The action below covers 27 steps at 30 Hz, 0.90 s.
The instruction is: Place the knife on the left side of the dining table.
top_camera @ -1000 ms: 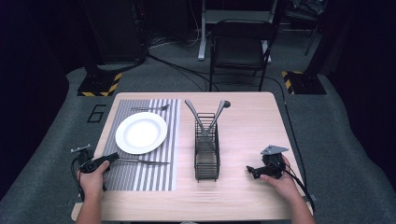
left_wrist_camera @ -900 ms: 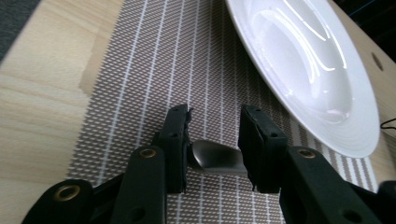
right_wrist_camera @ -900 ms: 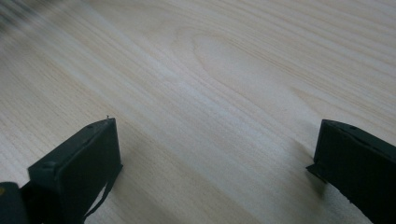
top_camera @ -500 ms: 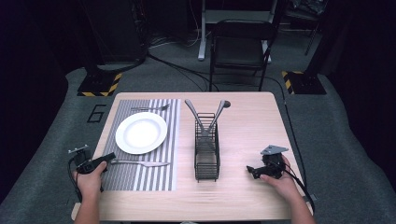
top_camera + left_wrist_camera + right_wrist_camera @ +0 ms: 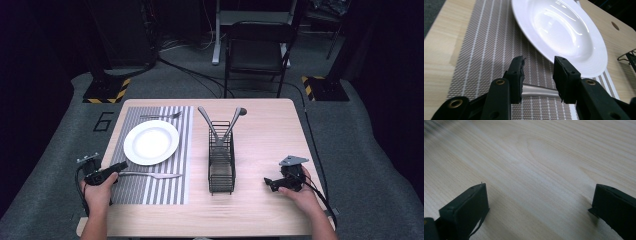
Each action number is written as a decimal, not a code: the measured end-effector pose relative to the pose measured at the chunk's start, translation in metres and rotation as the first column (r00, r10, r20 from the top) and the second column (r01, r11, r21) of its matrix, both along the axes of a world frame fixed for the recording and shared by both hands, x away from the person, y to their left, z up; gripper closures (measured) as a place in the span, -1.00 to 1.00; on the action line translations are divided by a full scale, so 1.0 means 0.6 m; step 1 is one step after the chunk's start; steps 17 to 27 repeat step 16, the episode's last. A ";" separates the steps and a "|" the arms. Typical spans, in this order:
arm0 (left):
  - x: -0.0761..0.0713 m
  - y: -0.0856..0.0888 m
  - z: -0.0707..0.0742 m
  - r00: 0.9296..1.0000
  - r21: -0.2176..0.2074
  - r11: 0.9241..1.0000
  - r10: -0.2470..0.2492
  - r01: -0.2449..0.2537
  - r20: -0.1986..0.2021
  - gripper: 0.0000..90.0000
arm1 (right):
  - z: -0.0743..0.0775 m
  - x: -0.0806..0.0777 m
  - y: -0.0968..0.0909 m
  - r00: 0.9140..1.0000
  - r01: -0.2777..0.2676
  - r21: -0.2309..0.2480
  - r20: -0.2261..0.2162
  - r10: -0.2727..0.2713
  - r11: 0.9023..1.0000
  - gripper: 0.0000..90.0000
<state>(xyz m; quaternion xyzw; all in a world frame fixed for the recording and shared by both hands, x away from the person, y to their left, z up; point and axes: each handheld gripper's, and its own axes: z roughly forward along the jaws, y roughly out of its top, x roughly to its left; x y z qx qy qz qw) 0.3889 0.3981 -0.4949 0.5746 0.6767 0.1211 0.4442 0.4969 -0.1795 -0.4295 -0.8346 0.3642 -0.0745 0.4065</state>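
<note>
A: Your knife (image 5: 150,175) lies flat on the striped placemat (image 5: 165,192), at six o'clock of the white plate (image 5: 151,142), handle end toward your left gripper (image 5: 121,165).

B: Am I holding it?

A: No. Your left gripper's jaws have just been opening; the handle (image 5: 539,90) sits between them, the pads apart from it, and you've drawn back toward eight o'clock. Judged from that, the knife is placed.

B: And my right gripper (image 5: 268,182)?

A: Jaws wide apart over bare table (image 5: 544,170), at four o'clock of the wire caddy (image 5: 221,165).
</note>
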 end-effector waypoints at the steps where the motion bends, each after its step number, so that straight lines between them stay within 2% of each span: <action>1: 0.000 -0.006 0.002 1.000 0.001 1.000 -0.002 0.002 0.003 0.34 | 0.000 0.000 0.000 1.000 0.000 0.000 0.000 0.000 1.000 -1.00; 5: 0.001 -0.022 0.010 0.998 0.052 0.997 -0.060 0.059 0.021 0.32 | 0.000 0.000 0.000 1.000 0.000 0.000 0.000 0.000 1.000 -1.00; 8: 0.000 -0.036 0.015 0.996 0.060 0.995 -0.081 0.079 0.035 0.28 | 0.000 0.000 0.000 1.000 0.000 0.000 0.000 0.000 1.000 -1.00; 12: 0.000 -0.052 0.020 0.992 0.102 0.988 -0.117 0.112 0.042 0.26 | 0.000 0.000 0.000 1.000 0.000 0.000 0.000 0.000 1.000 -1.00; 16: 0.001 -0.062 0.022 0.990 0.110 0.985 -0.138 0.133 0.041 0.20 | 0.000 0.000 0.000 1.000 0.000 0.000 0.000 0.000 1.000 -1.00; 27: 0.001 -0.062 0.022 0.990 0.110 0.985 -0.138 0.133 0.041 0.20 | 0.000 0.000 0.000 1.000 0.000 0.000 0.000 0.000 1.000 -1.00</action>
